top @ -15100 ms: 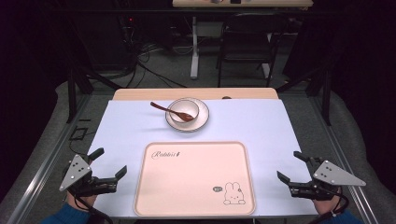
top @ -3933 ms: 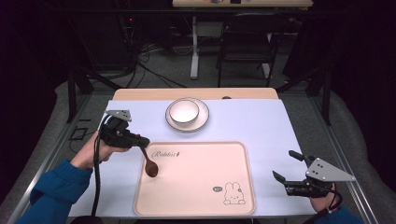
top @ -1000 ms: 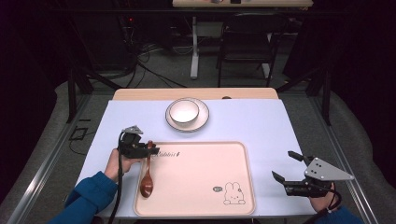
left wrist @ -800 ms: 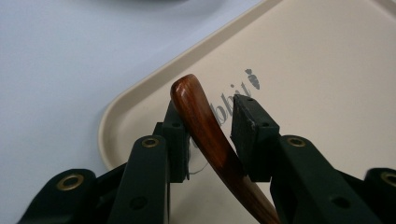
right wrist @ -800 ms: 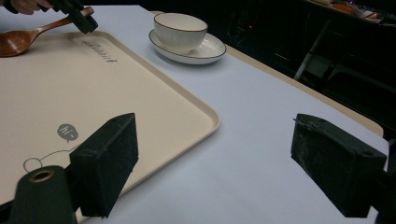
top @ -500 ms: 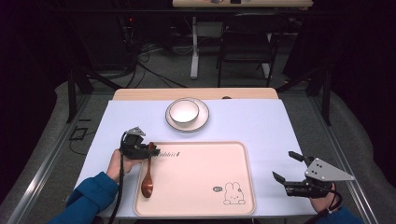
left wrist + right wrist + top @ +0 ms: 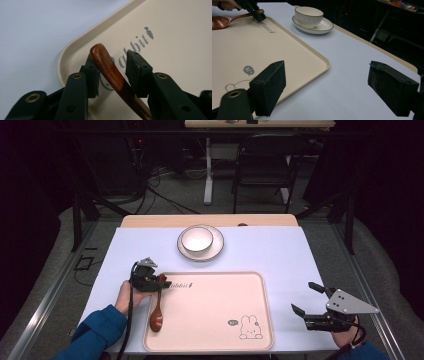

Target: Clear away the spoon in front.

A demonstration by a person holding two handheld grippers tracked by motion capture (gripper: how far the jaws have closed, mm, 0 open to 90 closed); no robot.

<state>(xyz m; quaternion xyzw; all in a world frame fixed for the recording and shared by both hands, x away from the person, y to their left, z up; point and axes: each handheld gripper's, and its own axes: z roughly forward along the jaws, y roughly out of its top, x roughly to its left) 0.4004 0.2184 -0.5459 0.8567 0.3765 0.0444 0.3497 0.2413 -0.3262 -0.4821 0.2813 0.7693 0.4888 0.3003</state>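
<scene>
— Where's the spoon [image 7: 157, 310]?
— On the tray [image 7: 215, 320], bowl end down; its handle lies between the left gripper [image 7: 159, 284], jaws parted around it.
— The right gripper [image 7: 306, 301]?
— Gaping wide over the bench [image 7: 270, 251].

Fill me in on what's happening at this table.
A person works with two handheld grippers. The left gripper has its jaws on either side of the handle of a wooden spoon, whose bowl lies on the pink tray; whether the jaws are clamped on it or loosened isn't clear. The right gripper is open at the table's right edge. A bowl sits on a saucer behind the tray.
</scene>
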